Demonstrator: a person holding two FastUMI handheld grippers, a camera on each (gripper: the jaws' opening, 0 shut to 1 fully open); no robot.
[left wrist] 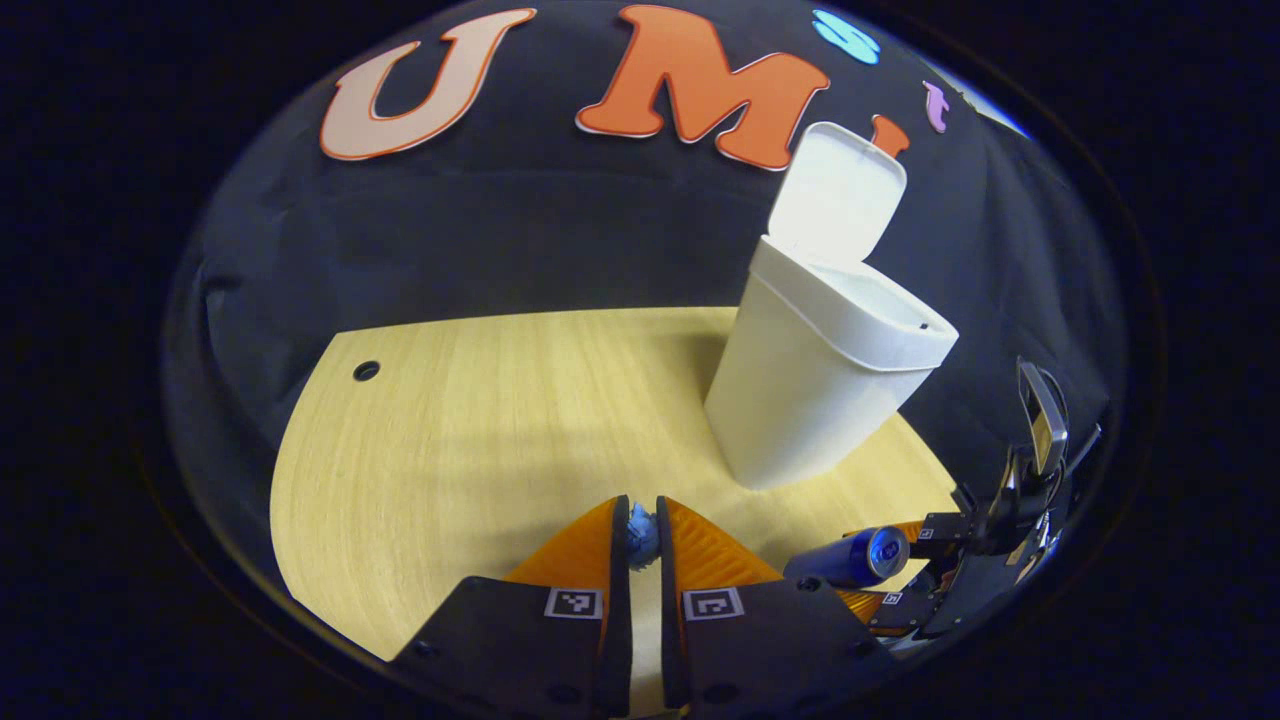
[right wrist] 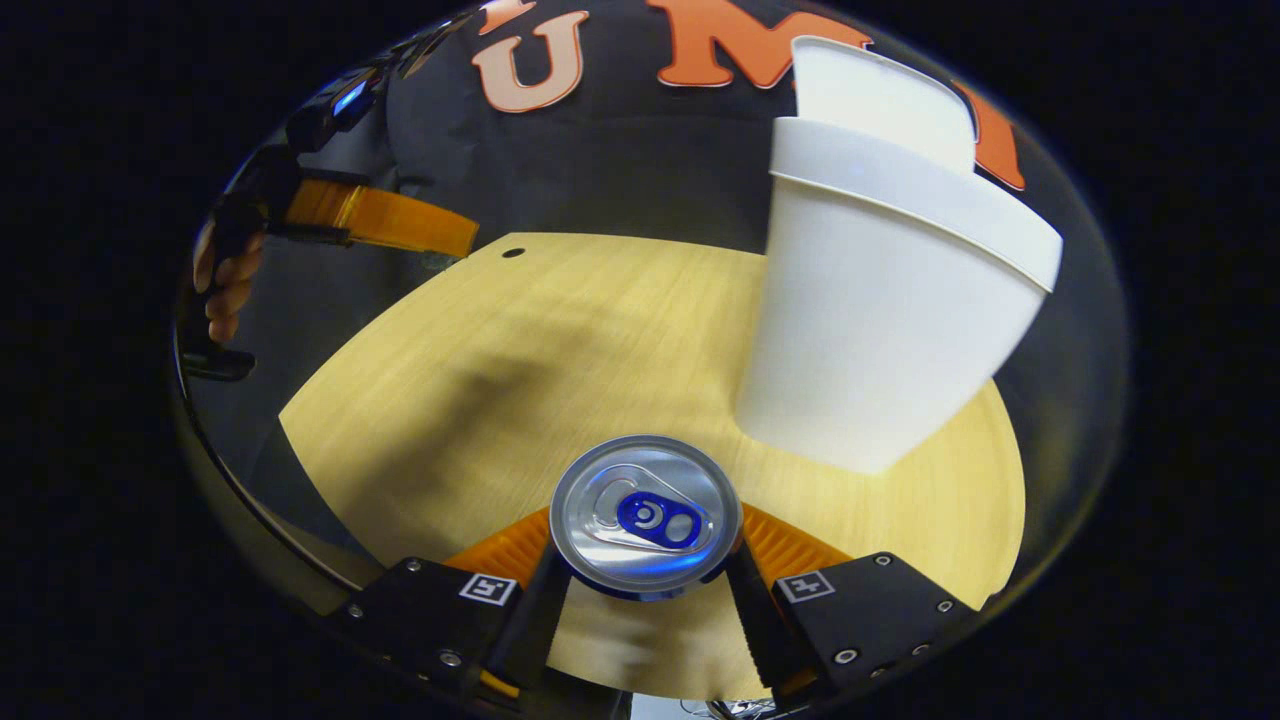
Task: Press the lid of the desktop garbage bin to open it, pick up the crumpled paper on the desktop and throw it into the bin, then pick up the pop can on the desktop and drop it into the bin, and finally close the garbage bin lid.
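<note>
Bin [left wrist: 815, 390] stands on the wooden table [left wrist: 480, 420] w/ its lid [left wrist: 838, 190] flipped up and back, mouth open. White plastic, no brand or writing readable on it.

Left gripper [left wrist: 642, 535] is nearly closed, both fingers pinching a small bluish wad of crumpled paper [left wrist: 641, 537] between them, low over the table's near edge. Each finger block has a small square black-and-white marker; no text on them.

In the left gripper view, the right gripper [left wrist: 905, 570] sits off to the right, near the bin's base, w/ the can [left wrist: 850, 557] lying sideways in it.

In the right gripper view, the right gripper [right wrist: 645, 560] is closed around the can [right wrist: 646, 515], one finger on each side of the body. Can's silver top w/ a blue pull tab faces the camera; no brand or lettering legible. Bin [right wrist: 880, 300] stands just beyond and right of the can, lid [right wrist: 880, 95] up.

Same view, far left: left gripper [right wrist: 440, 238] held above the table's edge, fingers of a hand [right wrist: 225, 275] wrapped round its handle. A small round hole [right wrist: 513, 253] sits in the tabletop near the far edge.
</note>
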